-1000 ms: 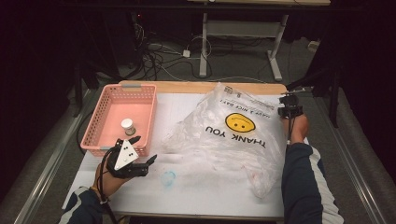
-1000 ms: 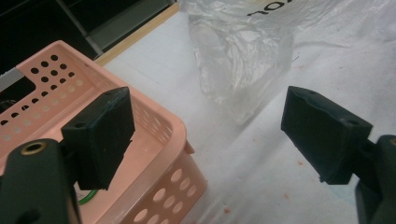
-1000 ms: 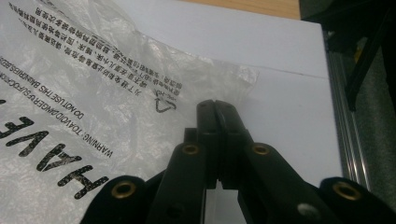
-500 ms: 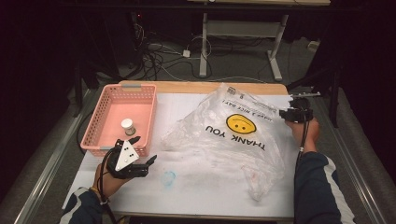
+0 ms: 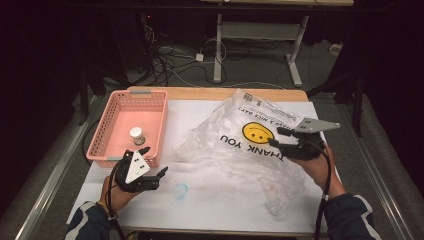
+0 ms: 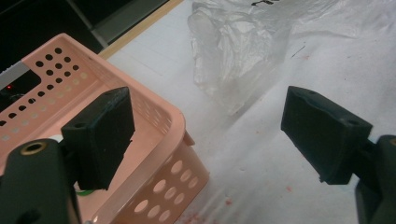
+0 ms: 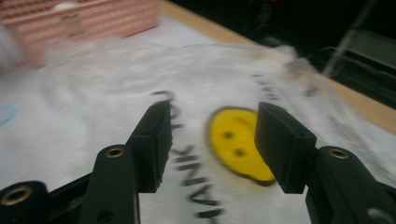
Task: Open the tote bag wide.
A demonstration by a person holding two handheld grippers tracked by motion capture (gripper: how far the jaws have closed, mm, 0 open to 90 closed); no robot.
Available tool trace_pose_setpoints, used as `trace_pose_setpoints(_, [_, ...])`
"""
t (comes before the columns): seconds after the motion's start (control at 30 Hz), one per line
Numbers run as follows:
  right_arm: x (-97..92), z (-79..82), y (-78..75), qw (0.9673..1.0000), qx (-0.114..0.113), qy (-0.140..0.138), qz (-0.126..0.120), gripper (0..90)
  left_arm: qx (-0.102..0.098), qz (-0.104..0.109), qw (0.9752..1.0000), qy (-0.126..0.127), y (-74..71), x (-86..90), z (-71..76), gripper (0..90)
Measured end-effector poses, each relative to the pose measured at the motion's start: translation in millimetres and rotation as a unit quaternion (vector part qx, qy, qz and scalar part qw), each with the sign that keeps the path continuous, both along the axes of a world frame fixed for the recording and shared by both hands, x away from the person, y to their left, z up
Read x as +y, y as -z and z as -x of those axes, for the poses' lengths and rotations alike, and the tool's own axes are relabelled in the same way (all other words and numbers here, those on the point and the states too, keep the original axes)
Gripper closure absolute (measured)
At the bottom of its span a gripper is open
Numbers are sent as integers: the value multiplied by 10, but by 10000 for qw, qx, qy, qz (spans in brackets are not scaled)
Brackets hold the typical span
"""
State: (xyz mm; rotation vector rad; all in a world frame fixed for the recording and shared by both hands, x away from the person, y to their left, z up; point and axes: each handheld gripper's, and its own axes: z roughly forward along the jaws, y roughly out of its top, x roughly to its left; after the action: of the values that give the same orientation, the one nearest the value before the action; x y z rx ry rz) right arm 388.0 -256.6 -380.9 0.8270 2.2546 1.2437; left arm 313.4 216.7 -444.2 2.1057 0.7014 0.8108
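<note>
Plastic bag [image 5: 250, 145], clear, crumpled, yellow smiley, "THANK YOU" print

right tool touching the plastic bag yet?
Cannot tell. The right gripper view shows the right tool open above the plastic bag, but the picture is blurred; no plain gap or contact.

table [image 5: 210, 92]: wood top, bare strip along 12 o'clock edge
cover sheet [image 5: 225, 200]: white, spans most of the top, faint reddish specks
basket [image 5: 102, 137]: pink, perforated, at 10 o'clock on the sheet
plastic bag [image 5: 235, 150]: clear, crumpled, yellow smiley + "THANK YOU", centre to 3 o'clock
small clear ring-shaped item [image 5: 180, 190]: at 7 o'clock on the sheet, apart from the bag
</note>
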Motion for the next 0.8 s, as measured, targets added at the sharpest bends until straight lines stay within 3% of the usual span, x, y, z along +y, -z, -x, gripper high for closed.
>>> trace_pose_setpoints(0.13, [359,186,28,9976,109,-640,224,439,-13,-9,10000,6,0,-10,6,170])
trace_pose_setpoints(0.23, [618,238,149,9936,229,-945,576,436,-4,-42,10000,40,3,-13,9,170])
trace_pose_setpoints(0.37, [867,168,407,9872,559,-1064,1048,430,1,-42,10000,69,7,-20,13,170])
trace_pose_setpoints(0.53, [995,37,693,9817,900,-957,1378,448,21,-63,9999,121,15,-34,19,170])
trace_pose_setpoints(0.6, [1004,7,741,9811,973,-928,1394,468,27,-68,9999,123,17,-35,18,170])
trace_pose_setpoints(0.67, [1020,-71,853,9794,1117,-692,1533,549,34,-83,9999,128,21,-37,15,171])
trace_pose_setpoints(0.73, [1003,-108,893,9807,1244,-711,1329,635,46,-95,9999,132,26,-40,13,171])
trace_pose_setpoints(0.8, [996,-118,896,9821,1223,-618,1296,734,68,-109,9998,140,33,-42,7,171])
